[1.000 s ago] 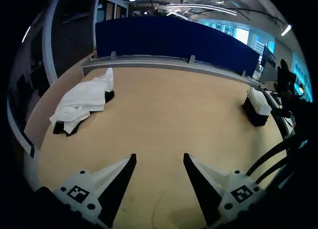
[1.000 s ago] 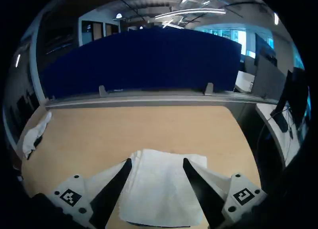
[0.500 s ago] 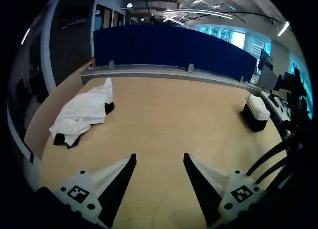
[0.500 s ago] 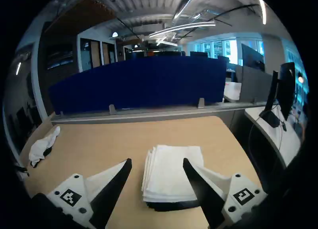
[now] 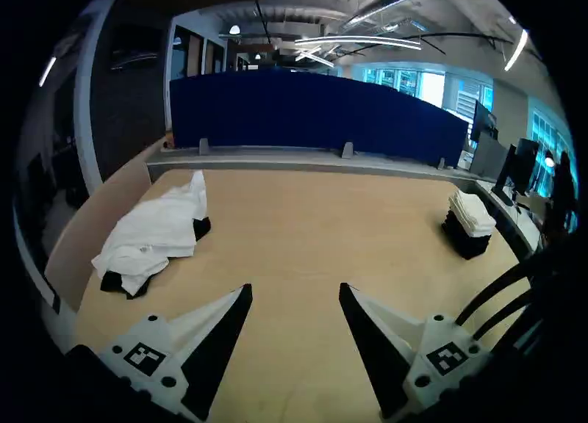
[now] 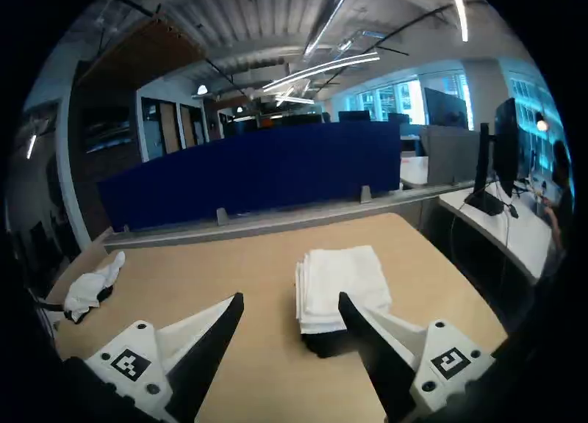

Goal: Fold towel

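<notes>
A heap of unfolded white towels (image 5: 151,232) lies on something black at the left of the wooden table (image 5: 316,225); it also appears small at the far left in the right gripper view (image 6: 90,289). A neat stack of folded white towels (image 6: 342,280) rests on a black base at the table's right side, just beyond my right gripper (image 6: 290,309), and far right in the left gripper view (image 5: 470,214). My left gripper (image 5: 294,298) hangs open over bare wood. Both grippers hold nothing.
A blue partition (image 5: 316,118) on a grey rail borders the table's far edge. A black chair back (image 5: 514,291) rises at the right of the left gripper view. A neighbouring desk with monitors (image 6: 500,147) stands to the right.
Both grippers have drawn back and tilted up. The folded stack has slid from under the right gripper's fingers to beyond them, and more of the ceiling shows.
</notes>
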`<state>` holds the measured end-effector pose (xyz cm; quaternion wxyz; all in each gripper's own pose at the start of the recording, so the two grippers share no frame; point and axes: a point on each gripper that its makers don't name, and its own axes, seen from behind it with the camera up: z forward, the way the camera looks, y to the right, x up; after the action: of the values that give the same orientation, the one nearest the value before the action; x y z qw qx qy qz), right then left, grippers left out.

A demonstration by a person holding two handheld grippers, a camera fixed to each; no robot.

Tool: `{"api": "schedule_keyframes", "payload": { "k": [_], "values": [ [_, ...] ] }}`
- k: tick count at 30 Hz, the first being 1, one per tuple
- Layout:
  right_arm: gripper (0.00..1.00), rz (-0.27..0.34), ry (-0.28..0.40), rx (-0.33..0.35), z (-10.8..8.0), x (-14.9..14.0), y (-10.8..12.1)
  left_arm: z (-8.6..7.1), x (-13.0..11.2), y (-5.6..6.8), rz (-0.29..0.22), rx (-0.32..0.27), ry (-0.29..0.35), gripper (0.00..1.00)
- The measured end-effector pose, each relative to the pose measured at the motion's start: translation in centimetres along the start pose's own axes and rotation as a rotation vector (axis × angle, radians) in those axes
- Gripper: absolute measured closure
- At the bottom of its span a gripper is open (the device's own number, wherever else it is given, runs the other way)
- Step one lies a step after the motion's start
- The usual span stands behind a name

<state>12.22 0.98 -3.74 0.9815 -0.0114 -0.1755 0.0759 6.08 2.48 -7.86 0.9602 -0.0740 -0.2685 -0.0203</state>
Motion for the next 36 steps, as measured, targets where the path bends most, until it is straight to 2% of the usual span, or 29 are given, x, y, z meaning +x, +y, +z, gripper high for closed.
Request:
{"api": "schedule_keyframes", "payload": {
  "k": [6,15,18,27,33,36],
  "values": [
    [0.00,-0.008,0.087,0.021,-2.0,-0.6,-1.8,0.3,2.6,0.3,-0.006,-0.013,0.112,0.13],
    [0.00,-0.012,0.133,0.029,-2.7,-1.1,-3.1,-0.4,7.7,0.4,-0.011,-0.015,0.316,0.13],
    [0.00,-0.010,0.152,0.038,-2.9,-0.8,-3.6,-0.6,8.5,0.2,-0.011,-0.004,0.357,0.13],
    [0.00,-0.014,0.181,0.043,-3.0,-0.1,-4.0,-1.5,10.2,-0.5,-0.007,0.030,0.438,0.13],
    [0.00,-0.037,0.164,0.049,-2.6,0.1,-4.5,-1.3,9.9,-0.2,-0.003,0.025,0.437,0.13],
    [0.00,-0.043,0.152,0.057,-2.6,0.1,-5.0,-0.7,9.3,-0.2,0.013,0.029,0.422,0.13]
  ]
}}
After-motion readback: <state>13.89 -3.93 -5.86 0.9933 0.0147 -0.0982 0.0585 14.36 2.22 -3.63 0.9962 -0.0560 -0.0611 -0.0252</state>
